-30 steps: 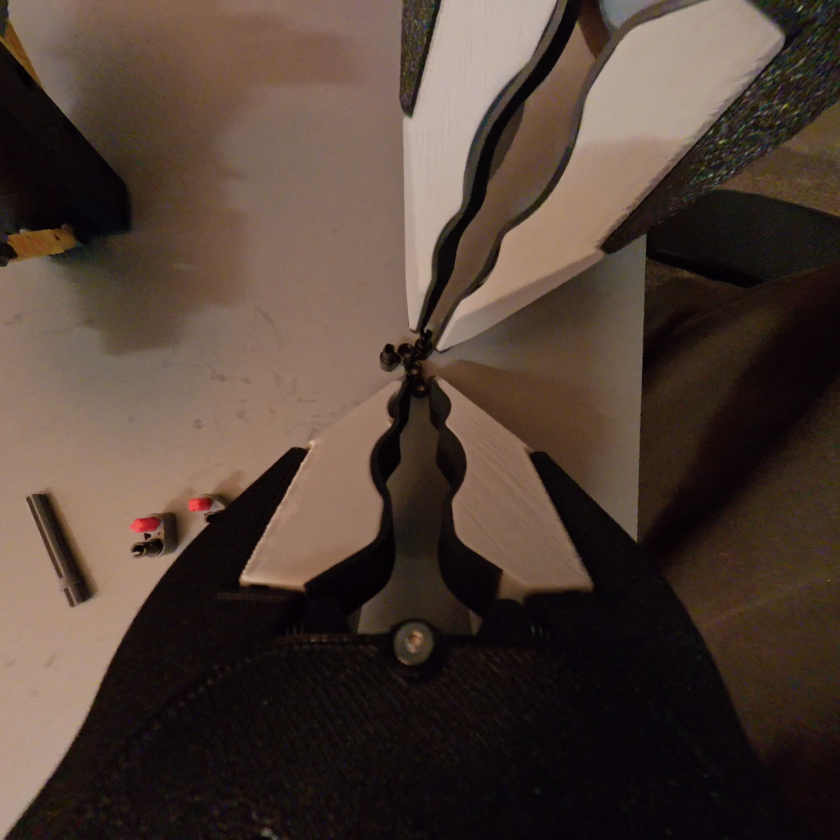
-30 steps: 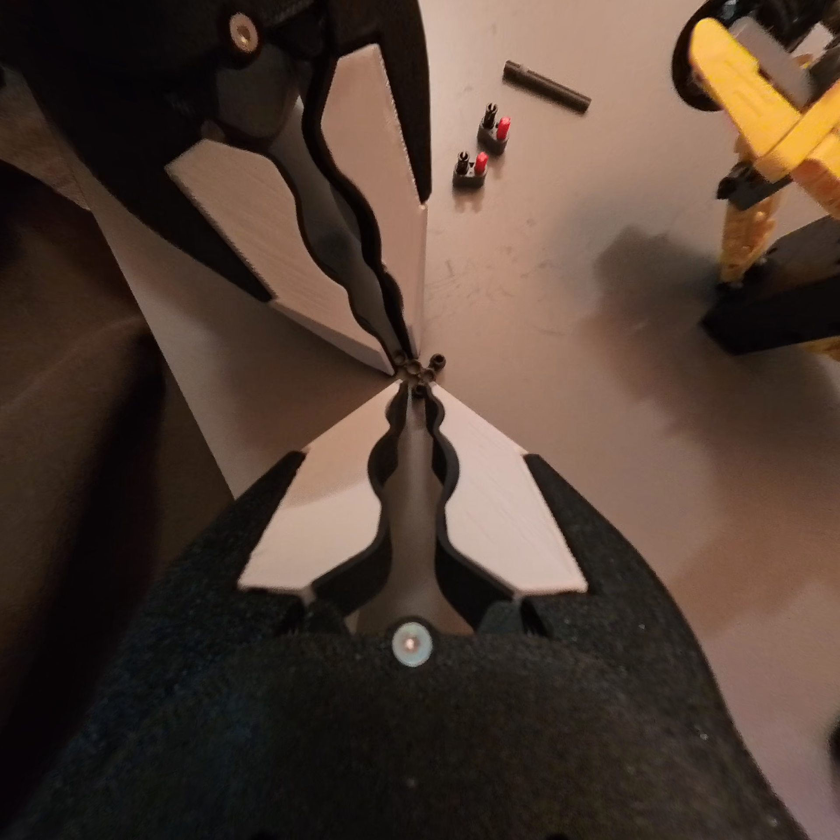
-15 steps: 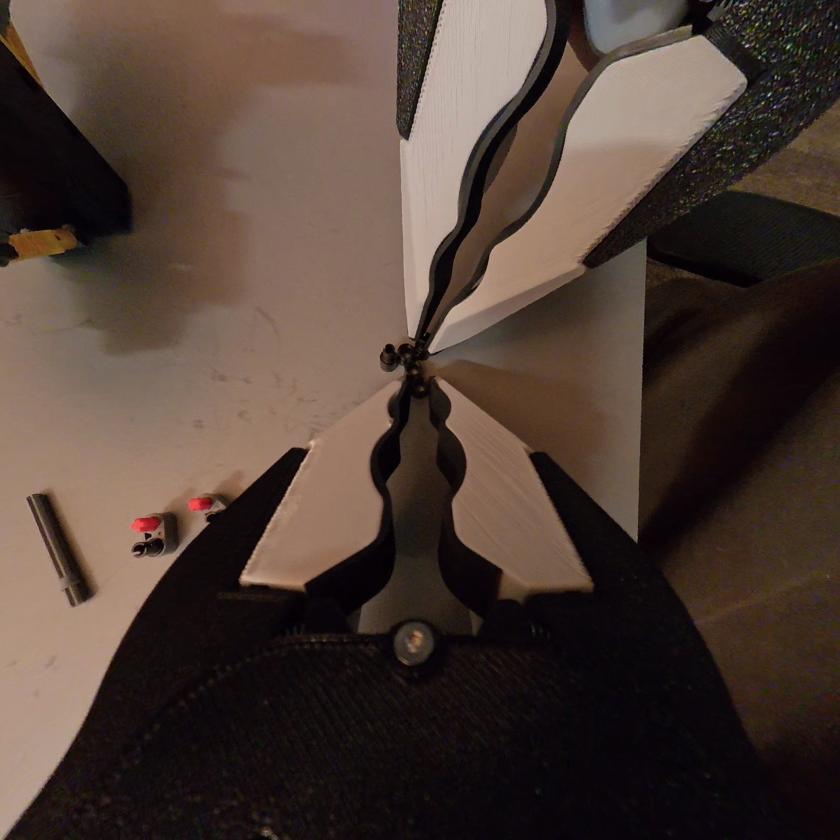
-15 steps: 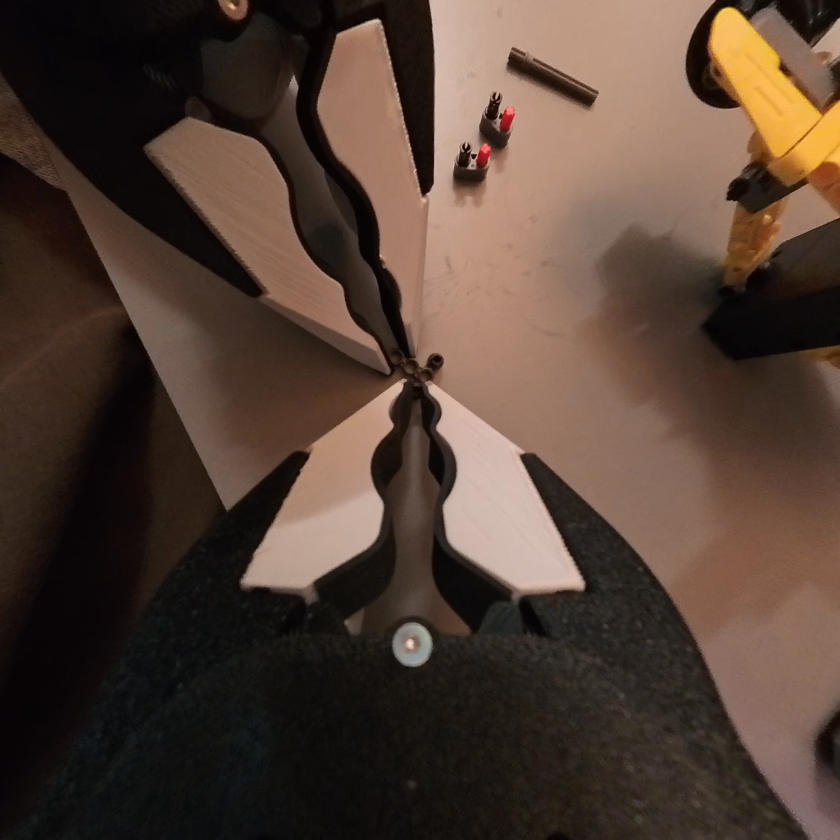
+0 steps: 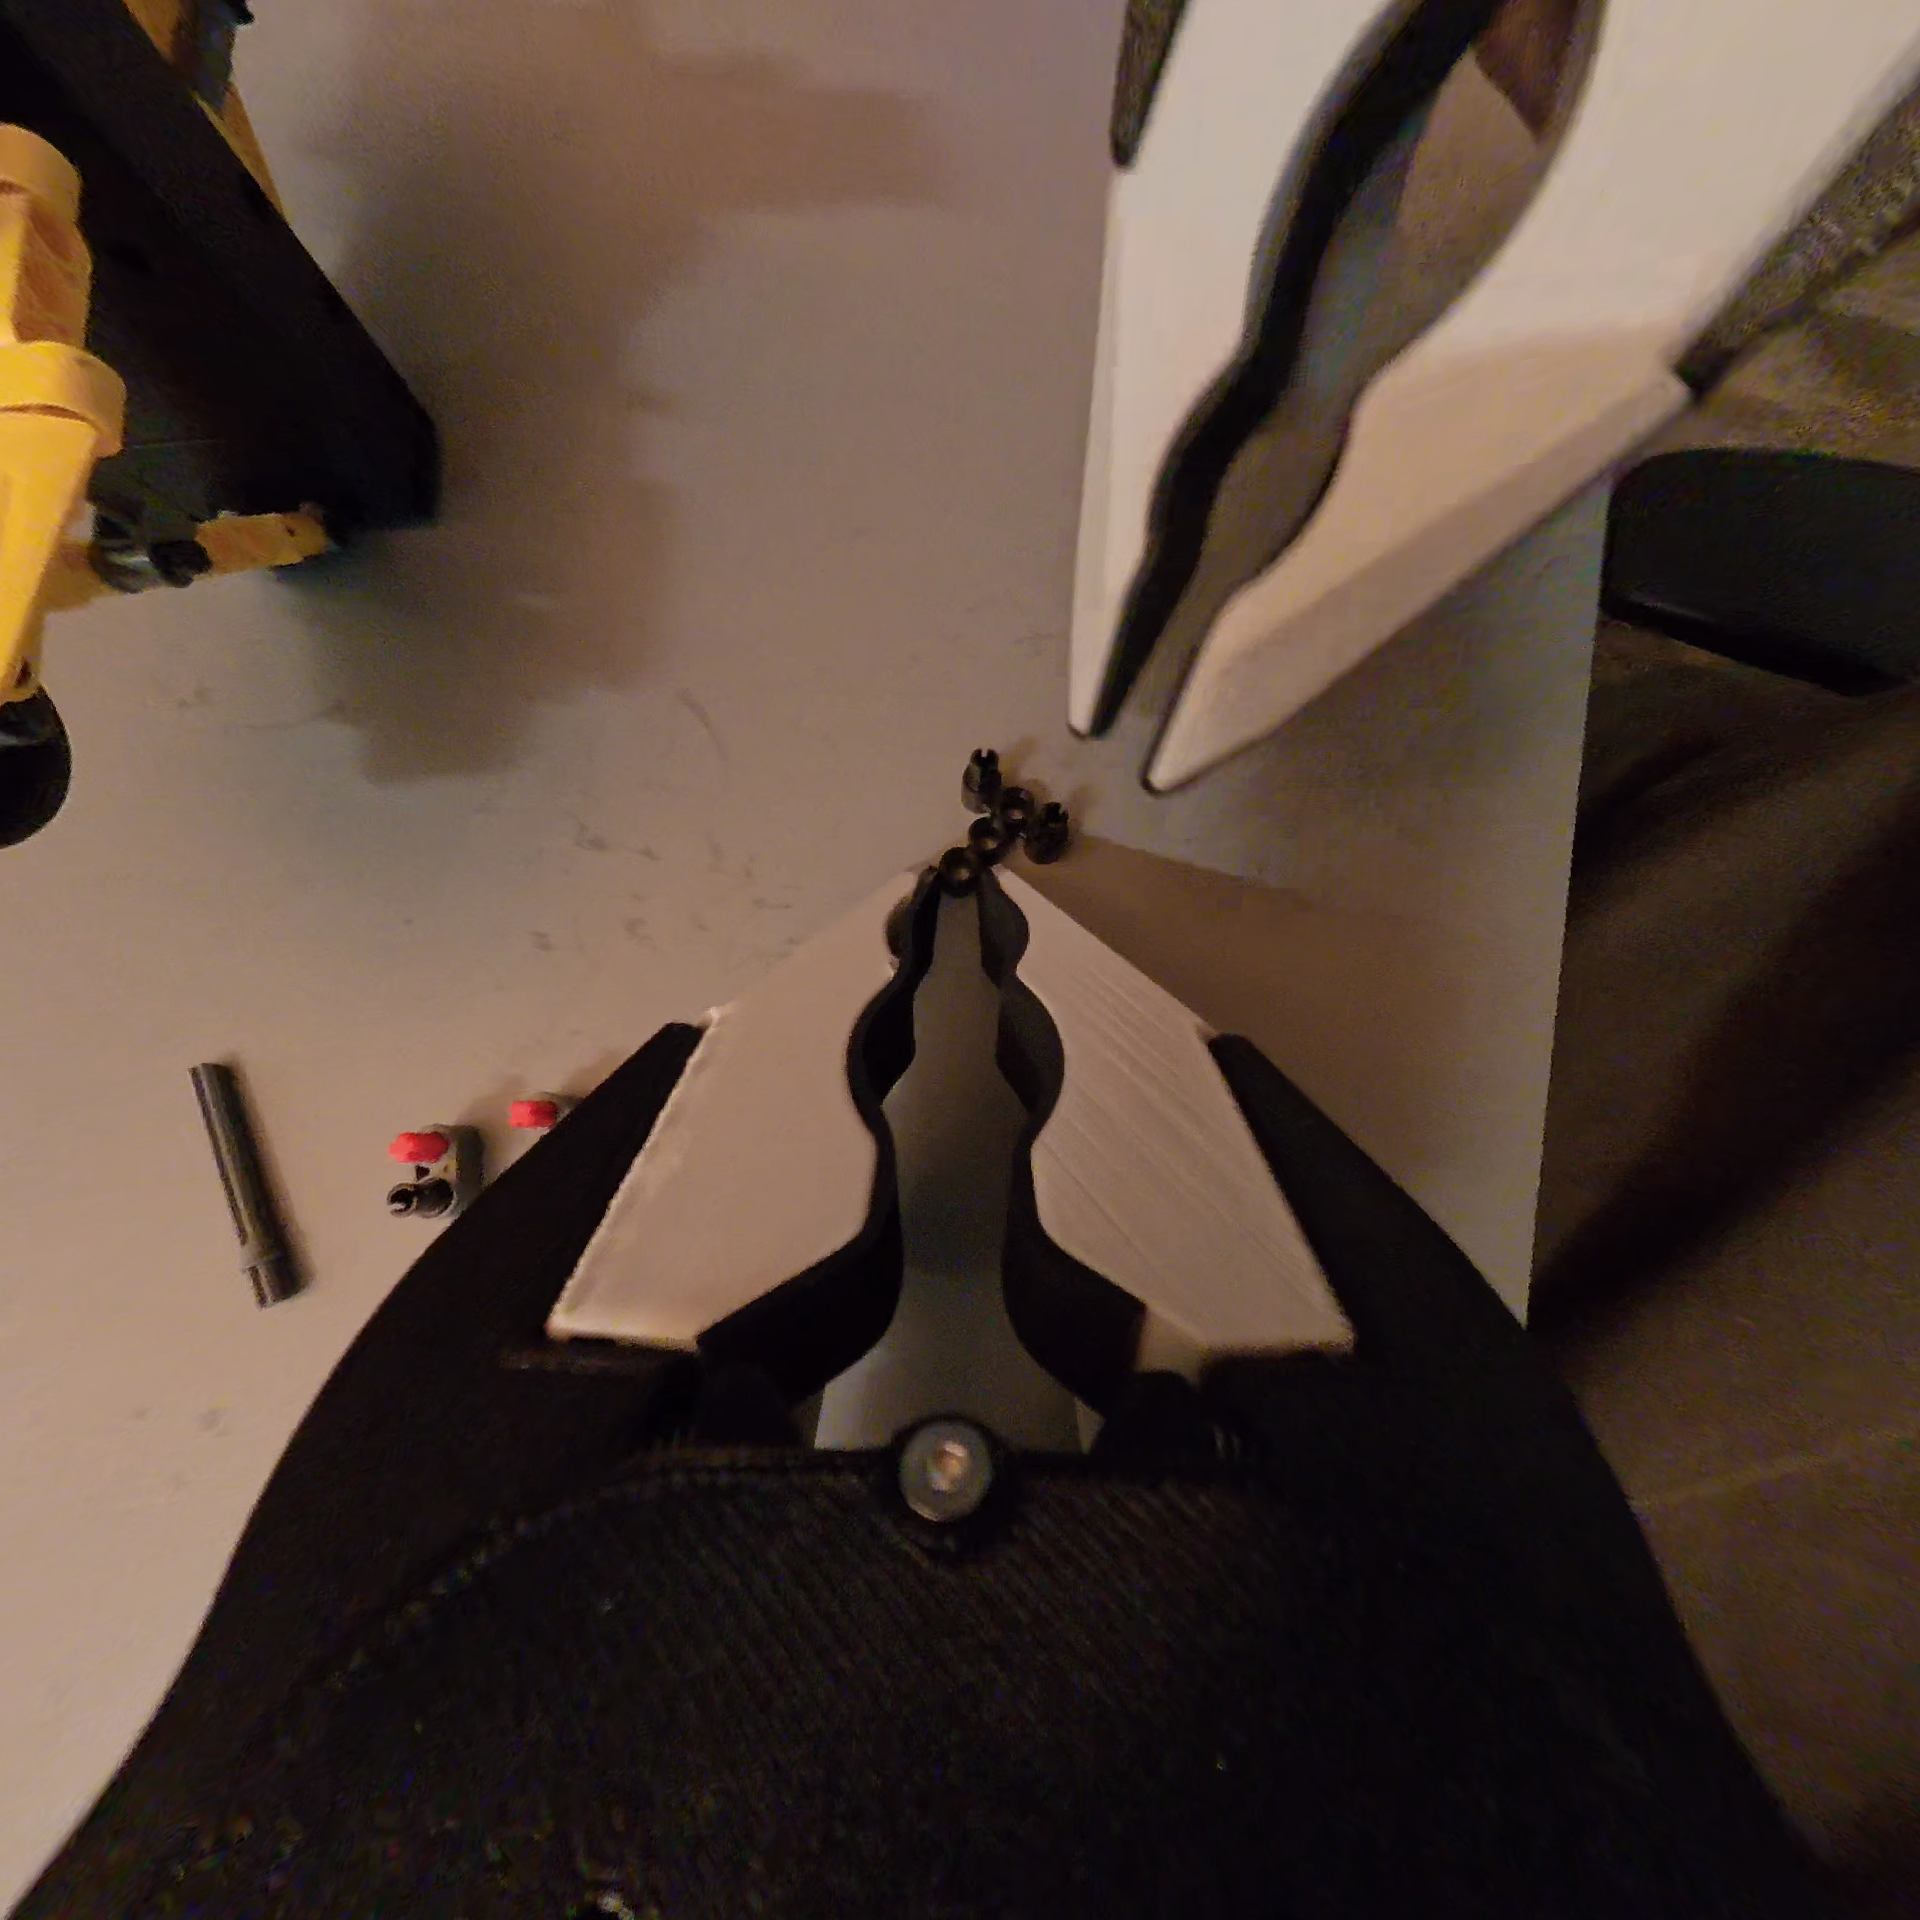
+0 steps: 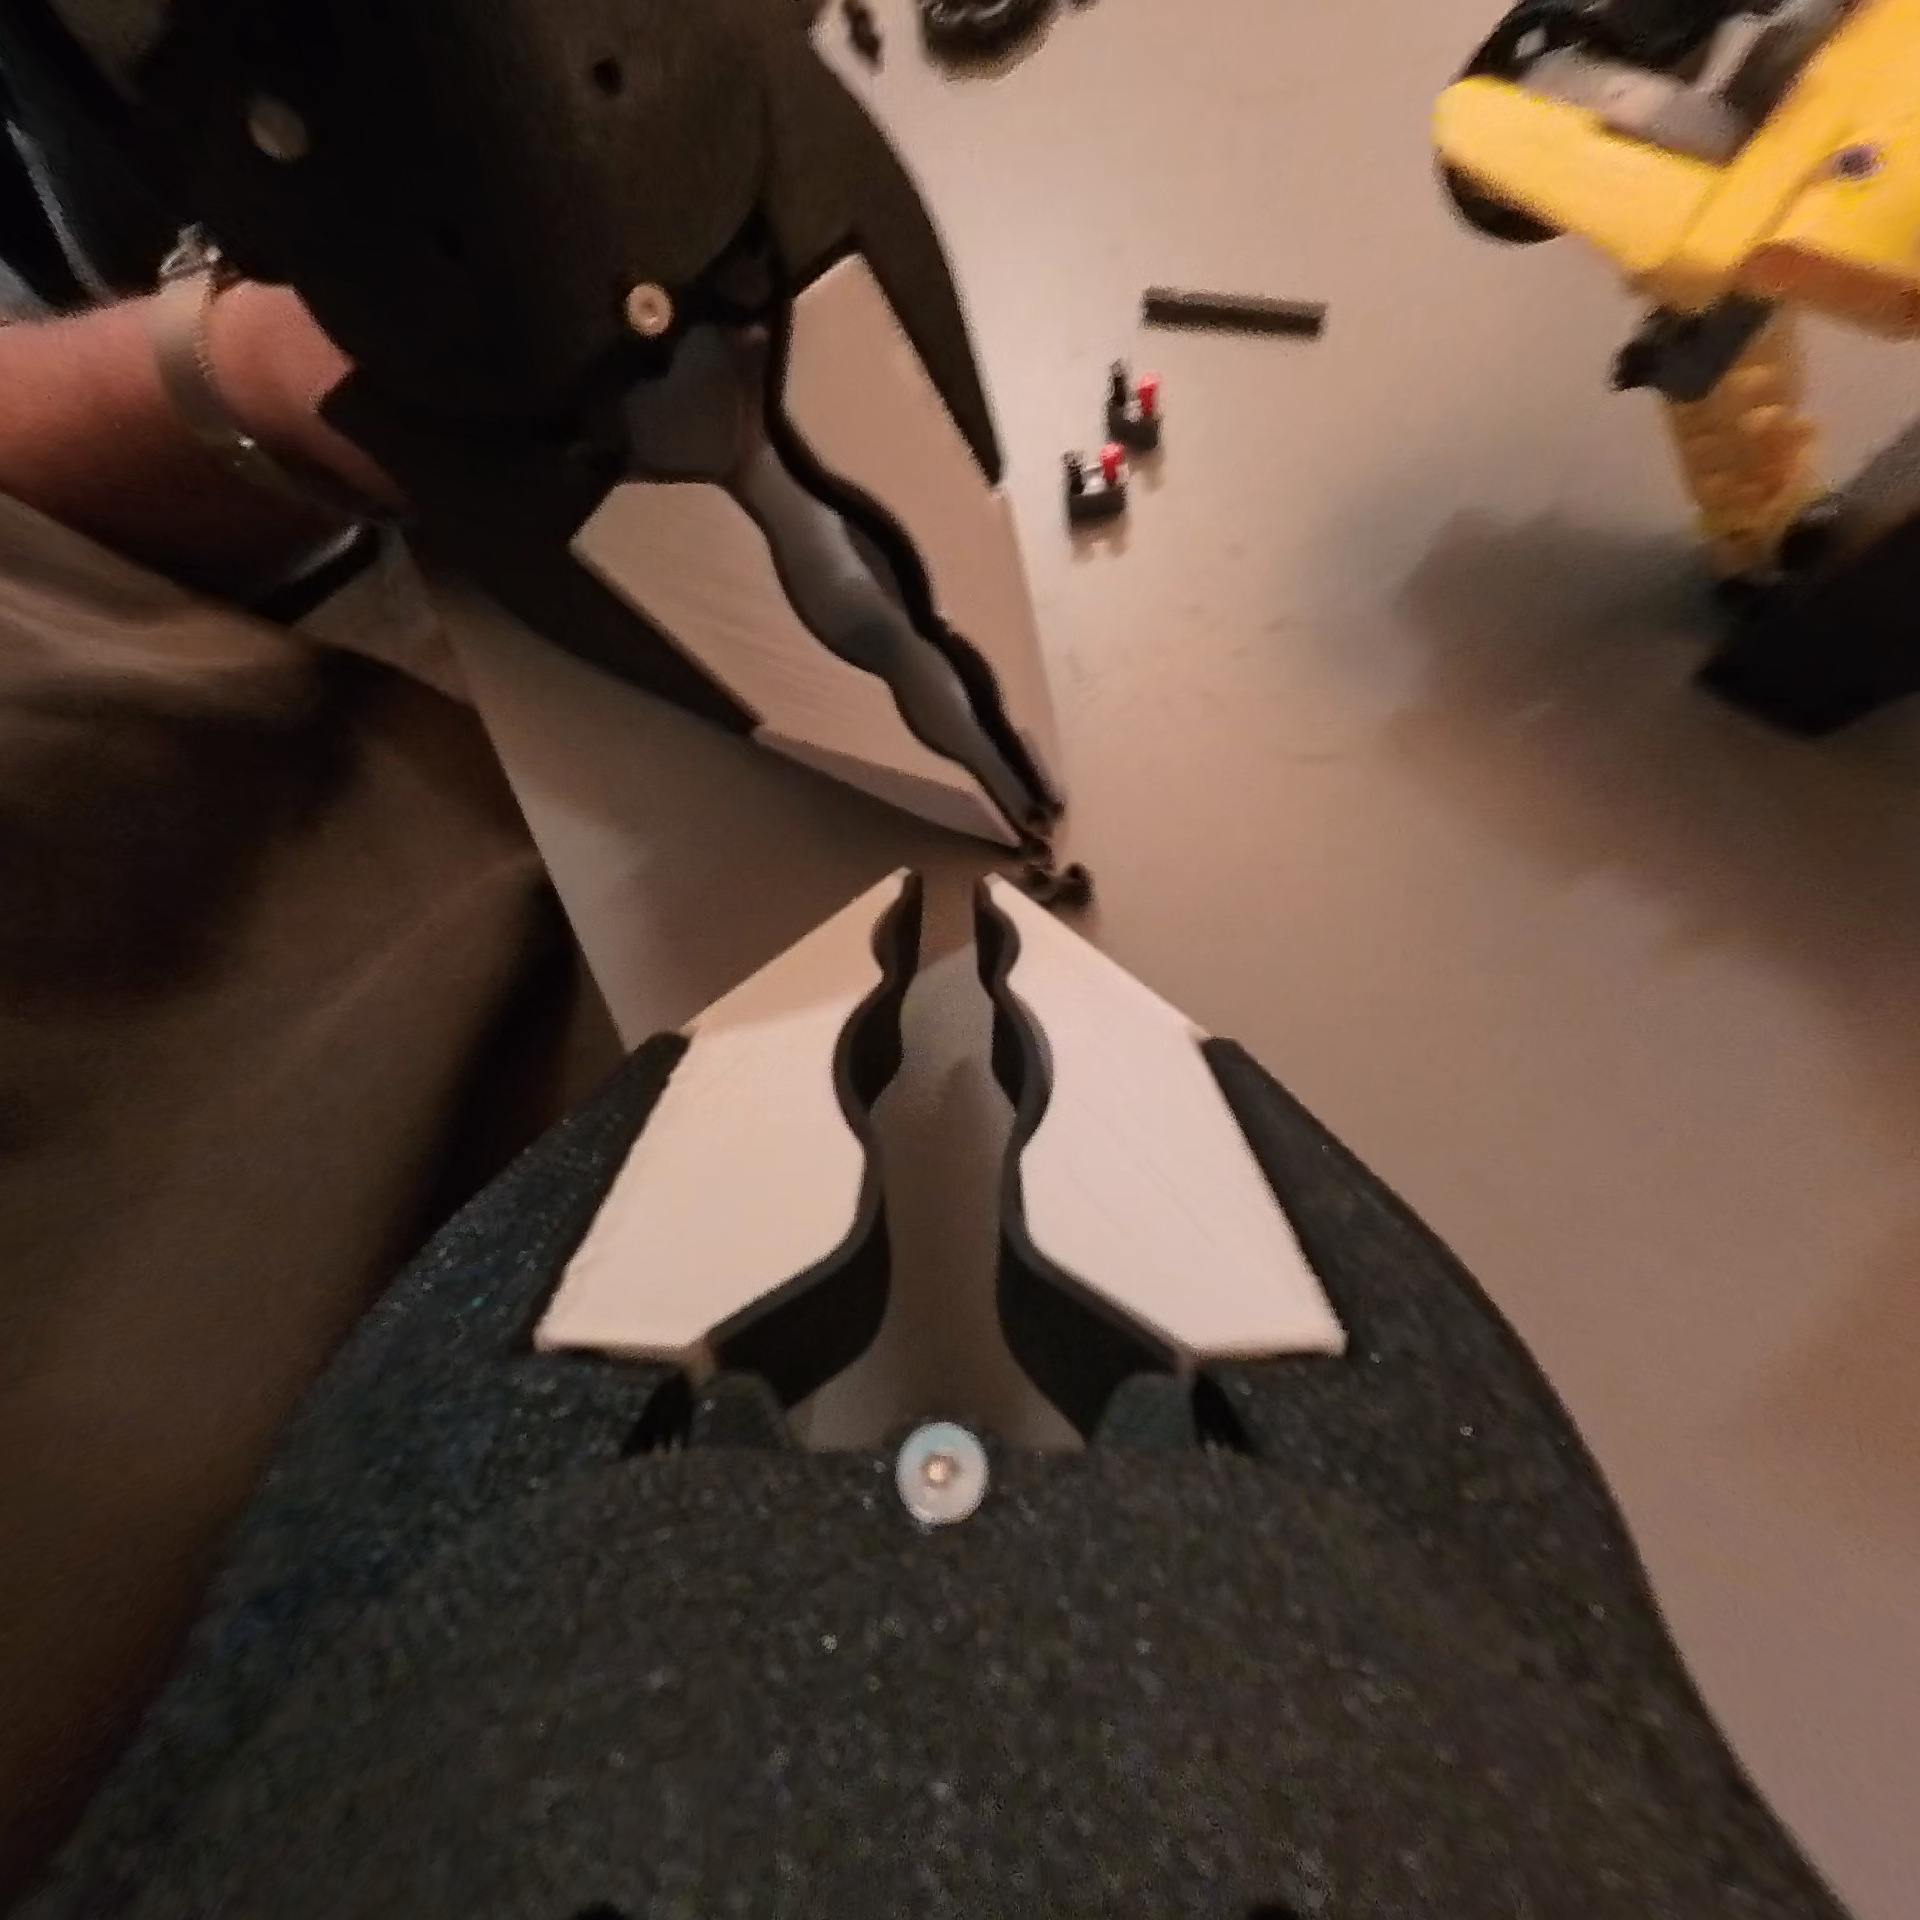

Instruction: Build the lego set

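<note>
A small black connector piece with several pin ends sits in the tips of my left gripper, which is shut on its near end just above the white table. My right gripper is slightly open and empty, its tips a short way beyond the piece and apart from it. In the right wrist view my right gripper shows a clear gap between its tips. There the left gripper comes in from the upper left with the black piece at its tip.
A dark grey axle rod and two small grey pieces with red pins lie on the table to the left. A yellow and black brick model stands farther off. The table edge runs on the right. A hand holds the left gripper. One gripper's finger ends stand about 4 cm off the other's.
My right gripper has opened, let go of the black piece and drawn back from it. My left gripper still holds the piece.
</note>
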The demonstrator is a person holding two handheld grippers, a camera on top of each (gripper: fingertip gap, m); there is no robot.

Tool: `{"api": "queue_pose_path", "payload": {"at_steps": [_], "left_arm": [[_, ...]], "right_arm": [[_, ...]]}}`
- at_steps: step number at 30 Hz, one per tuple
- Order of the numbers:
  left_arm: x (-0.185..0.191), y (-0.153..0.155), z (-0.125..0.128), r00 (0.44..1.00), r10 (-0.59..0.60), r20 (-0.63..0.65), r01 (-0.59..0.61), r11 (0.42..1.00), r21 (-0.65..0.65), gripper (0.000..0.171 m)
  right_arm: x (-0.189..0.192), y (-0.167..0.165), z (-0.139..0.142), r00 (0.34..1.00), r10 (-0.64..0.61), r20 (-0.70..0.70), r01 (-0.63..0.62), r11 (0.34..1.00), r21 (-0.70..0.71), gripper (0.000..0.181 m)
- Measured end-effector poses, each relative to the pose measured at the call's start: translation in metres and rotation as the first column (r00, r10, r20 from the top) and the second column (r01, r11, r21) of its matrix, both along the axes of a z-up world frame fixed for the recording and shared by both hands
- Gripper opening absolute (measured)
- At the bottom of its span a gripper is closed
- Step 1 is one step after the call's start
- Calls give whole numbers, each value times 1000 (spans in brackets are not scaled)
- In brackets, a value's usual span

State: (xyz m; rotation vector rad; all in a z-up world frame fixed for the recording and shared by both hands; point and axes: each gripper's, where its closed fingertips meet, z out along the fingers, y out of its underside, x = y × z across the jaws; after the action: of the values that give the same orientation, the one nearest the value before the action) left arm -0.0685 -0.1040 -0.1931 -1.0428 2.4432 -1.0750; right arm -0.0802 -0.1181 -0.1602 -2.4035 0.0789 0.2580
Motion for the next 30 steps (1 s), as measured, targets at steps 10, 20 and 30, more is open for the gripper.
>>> {"api": "queue_pose_path", "payload": {"at_steps": [10, 20, 30], "left_arm": [[6, 7, 5, 998, 58, -22, -60, 996, -60, 8], [19, 59, 33, 959, 268, 97, -250, 954, -164, 3], [16, 116, 59, 922, 382, 63, -339, 875, -346, 8]], "right_arm": [[-7, 10, -27, 1000, 30, -8, -31, 999, -13, 15], [15, 5, -9, 1000, -24, 0, 24, 995, 95, 14], [23, 21, -6, 999, -17, -31, 23, 980, 195, 33]]}}
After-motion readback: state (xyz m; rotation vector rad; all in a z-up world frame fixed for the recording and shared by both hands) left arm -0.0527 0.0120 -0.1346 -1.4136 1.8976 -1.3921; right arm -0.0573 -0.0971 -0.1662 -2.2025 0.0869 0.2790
